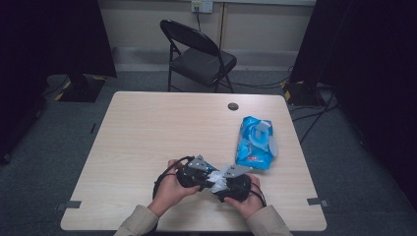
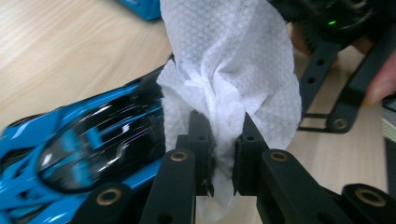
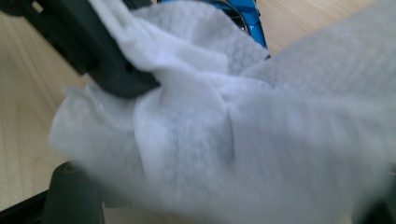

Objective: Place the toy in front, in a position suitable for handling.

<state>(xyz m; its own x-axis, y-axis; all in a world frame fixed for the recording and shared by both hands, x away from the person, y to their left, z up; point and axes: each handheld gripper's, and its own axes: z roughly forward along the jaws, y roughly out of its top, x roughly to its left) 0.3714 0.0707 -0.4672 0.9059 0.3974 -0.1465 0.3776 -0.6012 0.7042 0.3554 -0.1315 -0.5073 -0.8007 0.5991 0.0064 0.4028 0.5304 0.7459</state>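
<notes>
- The tabletop (image 1: 147,132) is pale wood grain with a round cable hole (image 1: 233,106) near its far edge, upper centre of the high view.
- Grey carpet surrounds it; a black folding chair (image 1: 196,54) stands beyond, at top centre, dark curtains at both sides.
- A blue wet-wipe pack (image 1: 255,142) lies right of centre, its flap lifted.
- The left claw (image 2: 223,161) is pressed together, pinching a white wipe (image 2: 233,70) at lower centre of the left gripper view.
- A blue and black toy car (image 2: 79,154) lies at lower left there, touching the wipe.
- The right claw (image 1: 231,184) sits at bottom centre; the wipe drapes over its view, so I cannot tell what it grips, if anything.
</notes>
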